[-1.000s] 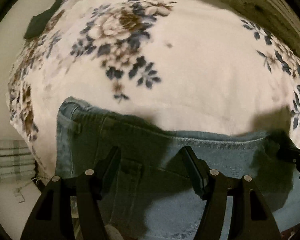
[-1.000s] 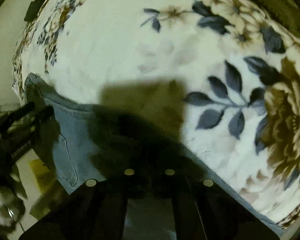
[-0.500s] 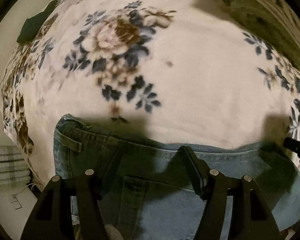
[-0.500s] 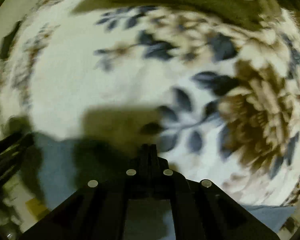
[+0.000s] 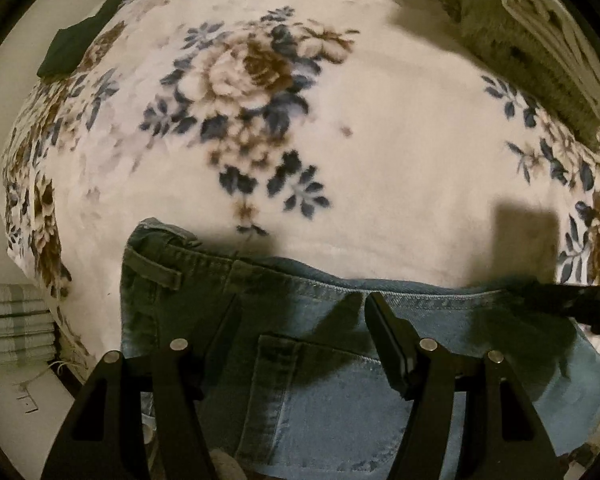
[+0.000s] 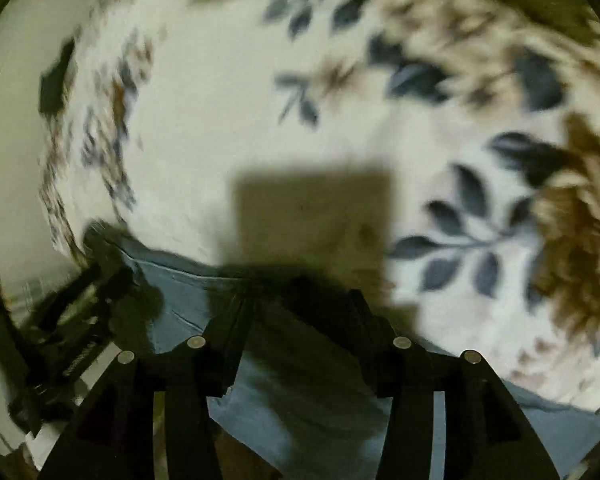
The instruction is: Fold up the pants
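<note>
Blue denim pants point(image 5: 320, 392) lie folded on the floral blanket point(image 5: 380, 140), waistband and belt loop at the left, back pocket facing up. My left gripper point(image 5: 300, 312) is open just above the pants near the upper folded edge, holding nothing. In the blurred right wrist view the pants point(image 6: 300, 412) lie under my right gripper point(image 6: 300, 304), which is open with its jaws apart above the denim edge. The right gripper's tip also shows at the right edge of the left wrist view point(image 5: 580, 300).
A dark green cloth point(image 5: 76, 40) lies at the blanket's far left corner. A grey-green folded blanket or pillow point(image 5: 540, 52) sits at the far right. Striped folded towels point(image 5: 12, 328) lie left, below the bed edge.
My right gripper has opened and let go of the denim it was shut on. The left gripper has lifted and drawn back slightly, staying open over the pants.
</note>
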Demonstrator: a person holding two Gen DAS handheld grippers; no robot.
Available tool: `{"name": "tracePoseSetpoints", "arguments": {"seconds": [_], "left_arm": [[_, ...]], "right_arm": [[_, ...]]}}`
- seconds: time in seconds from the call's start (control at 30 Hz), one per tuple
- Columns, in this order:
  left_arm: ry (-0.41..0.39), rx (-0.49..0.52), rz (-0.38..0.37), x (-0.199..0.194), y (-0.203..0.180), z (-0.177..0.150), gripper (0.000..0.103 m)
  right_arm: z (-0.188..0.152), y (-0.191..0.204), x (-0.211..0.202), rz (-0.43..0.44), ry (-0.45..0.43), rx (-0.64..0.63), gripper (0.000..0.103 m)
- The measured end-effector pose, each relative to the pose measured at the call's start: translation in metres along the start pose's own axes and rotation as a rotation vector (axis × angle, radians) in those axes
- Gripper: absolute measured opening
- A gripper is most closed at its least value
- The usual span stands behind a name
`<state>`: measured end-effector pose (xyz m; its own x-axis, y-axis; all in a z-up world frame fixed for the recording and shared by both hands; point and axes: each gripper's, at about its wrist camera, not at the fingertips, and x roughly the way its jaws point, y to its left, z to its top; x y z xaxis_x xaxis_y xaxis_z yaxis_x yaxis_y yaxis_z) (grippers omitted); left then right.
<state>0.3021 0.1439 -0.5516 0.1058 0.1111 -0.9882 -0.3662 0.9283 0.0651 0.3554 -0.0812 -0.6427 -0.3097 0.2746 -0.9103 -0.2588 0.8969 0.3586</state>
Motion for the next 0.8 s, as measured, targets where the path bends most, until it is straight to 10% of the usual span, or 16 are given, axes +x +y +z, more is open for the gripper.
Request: {"name": "tracePoseSetpoints", "arguments": {"seconds": [0.1,0.17,0.57,0.7,0.8], "left_arm": [[-0.01,0.021,0.013,0.002,-0.005,0.003,0.062],[-0.008,0.027,0.014,0.006,-0.006,0.005,0.062],[-0.031,0.055,0.009,-0.005,-0.02,0.006,0.062],[-0.054,0.074,-0.009,-0.026,-0.032,0.0,0.062],[-0.054,0.113,-0.047,-0.043,-0.055,-0.015,0.066]], "right_arm": [[0.012,0.003,0.026,-0.034,0.109,-0.002,0.043],[0.012,0.004,0.029,-0.012,0.12,0.006,0.01],[-0.002,-0.013,-0.003,-0.021,-0.055,0.147,0.007],[-0.042,-0.05,-0.037,0.173,-0.188,0.265,0.081],[-0.106,-0.098,-0.077,0.218,-0.333,0.385,0.084]]}}
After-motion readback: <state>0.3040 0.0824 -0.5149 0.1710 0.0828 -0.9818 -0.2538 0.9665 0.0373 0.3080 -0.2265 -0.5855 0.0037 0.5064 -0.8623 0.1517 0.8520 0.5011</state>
